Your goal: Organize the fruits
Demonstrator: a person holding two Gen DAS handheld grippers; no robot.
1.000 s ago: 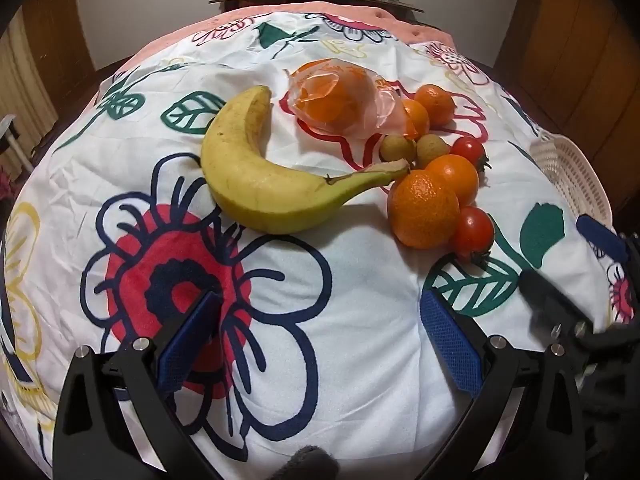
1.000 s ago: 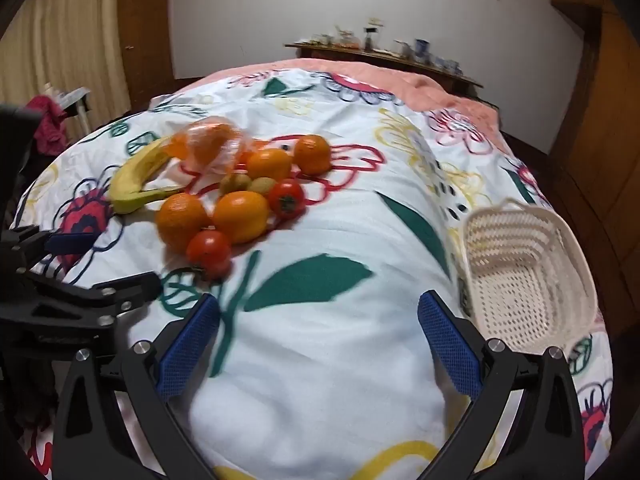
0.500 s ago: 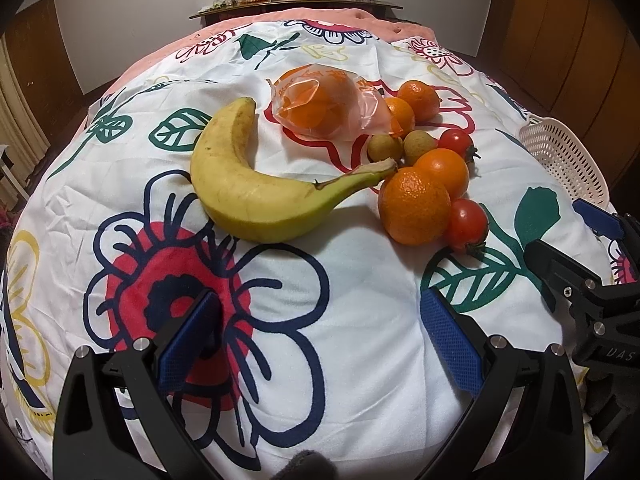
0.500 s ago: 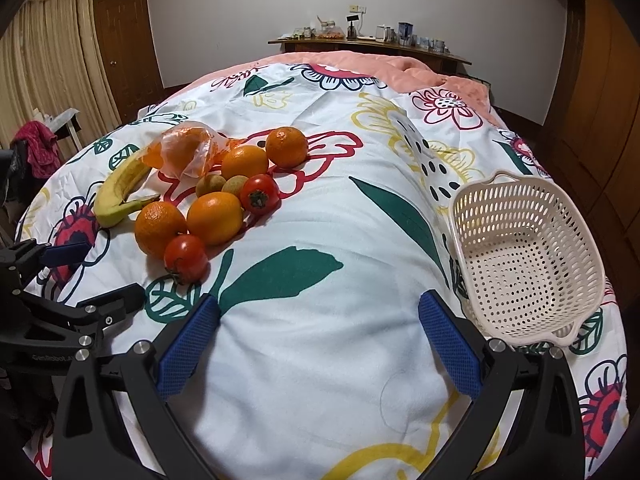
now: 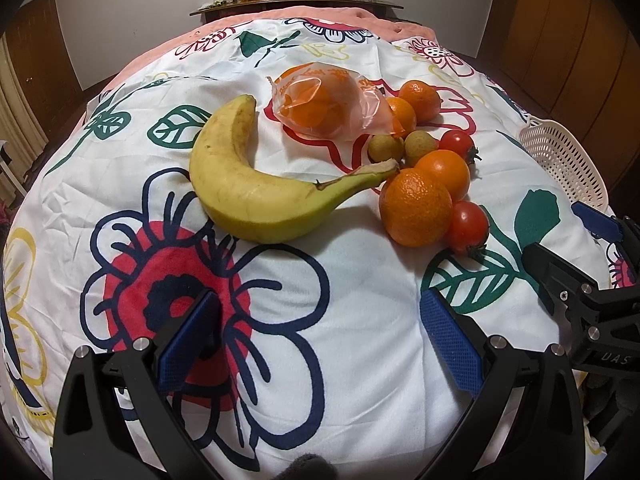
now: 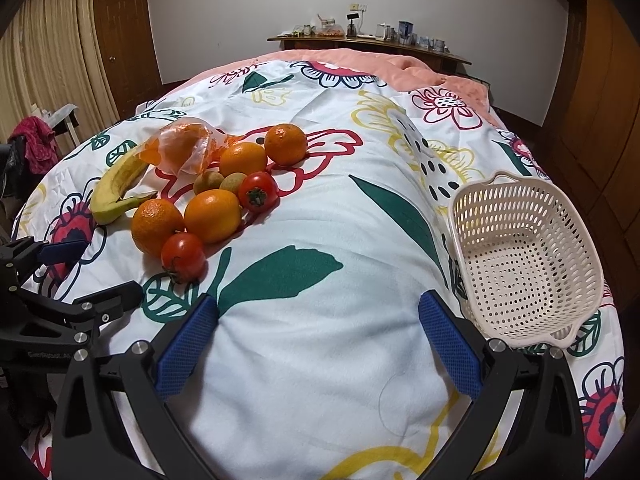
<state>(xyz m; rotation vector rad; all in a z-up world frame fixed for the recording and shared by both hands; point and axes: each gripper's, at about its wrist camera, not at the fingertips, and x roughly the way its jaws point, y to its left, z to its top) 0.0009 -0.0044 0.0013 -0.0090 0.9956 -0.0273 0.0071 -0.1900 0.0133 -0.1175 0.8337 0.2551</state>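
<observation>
Lying on a flower-printed bedspread (image 6: 320,360), the fruit forms one loose cluster, while both claws hover above the cloth with nothing between their blue pads. The left gripper (image 5: 320,332) has its jaws spread wide and empty, pointing toward a yellow banana (image 5: 256,184) whose stem reaches the nearest orange (image 5: 416,208). Touching that orange are a second orange (image 5: 444,172) and a red tomato (image 5: 468,228); behind them sit two small brownish-green fruits (image 5: 402,146), another tomato (image 5: 456,144), two more oranges (image 5: 418,98) and a clear plastic bag holding orange fruit (image 5: 328,106). The right gripper (image 6: 318,332) is likewise wide open and holds nothing; it faces a bare stretch of bedspread between the fruit cluster on its left and a cream perforated basket (image 6: 524,256) on its right. The basket stands well apart from the fruit, tilted slightly on the soft cover, with nothing inside it. A wooden shelf with small items (image 6: 360,40) stands against the far wall.
</observation>
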